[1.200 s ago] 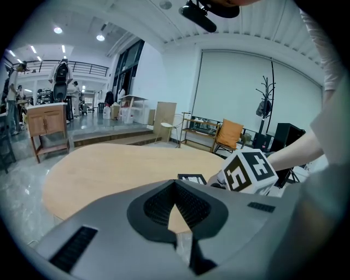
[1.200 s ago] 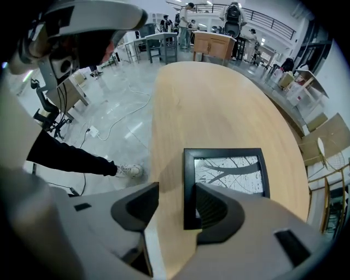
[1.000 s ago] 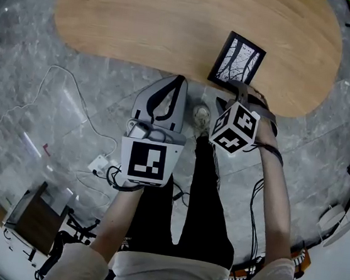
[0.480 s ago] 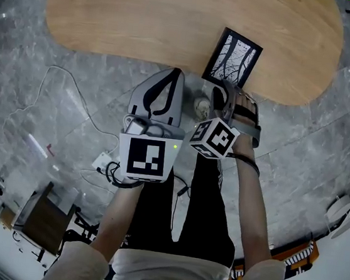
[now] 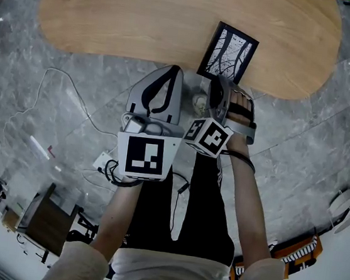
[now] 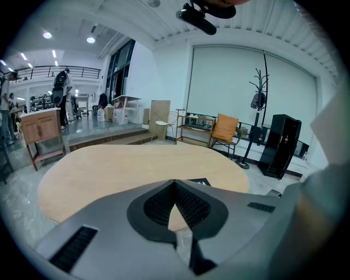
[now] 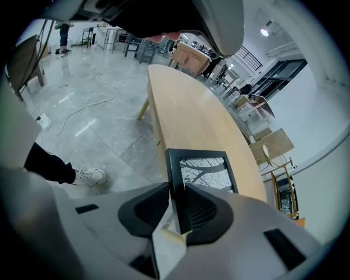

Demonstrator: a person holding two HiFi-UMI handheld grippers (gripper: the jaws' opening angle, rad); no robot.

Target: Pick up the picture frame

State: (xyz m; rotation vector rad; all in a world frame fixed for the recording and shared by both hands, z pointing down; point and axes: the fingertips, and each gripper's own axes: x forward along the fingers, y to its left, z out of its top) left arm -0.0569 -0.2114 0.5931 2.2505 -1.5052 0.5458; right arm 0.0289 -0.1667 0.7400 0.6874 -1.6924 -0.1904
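The picture frame (image 5: 229, 53), black-rimmed with a black-and-white branch print, lies flat near the front edge of the wooden table (image 5: 133, 17). My right gripper (image 5: 219, 86) points steeply down at its near edge. In the right gripper view the frame (image 7: 206, 170) has its left black rim between the jaws of that gripper (image 7: 176, 187). The jaws are closing, and a gap still shows on the left side of the rim. My left gripper (image 5: 176, 71) hovers over the floor just before the table edge, its tips (image 6: 175, 183) together with nothing held.
A white cable runs to a power strip (image 5: 101, 162) on the marble floor at the left. A person's white shoe (image 5: 200, 104) stands under the table edge. A wooden cabinet (image 5: 40, 220) is at the lower left. Chairs and a coat stand (image 6: 258, 117) lie beyond the table.
My right gripper has tipped downward and drawn in over the frame's near edge, its jaws narrowing around the rim. The left gripper has barely moved.
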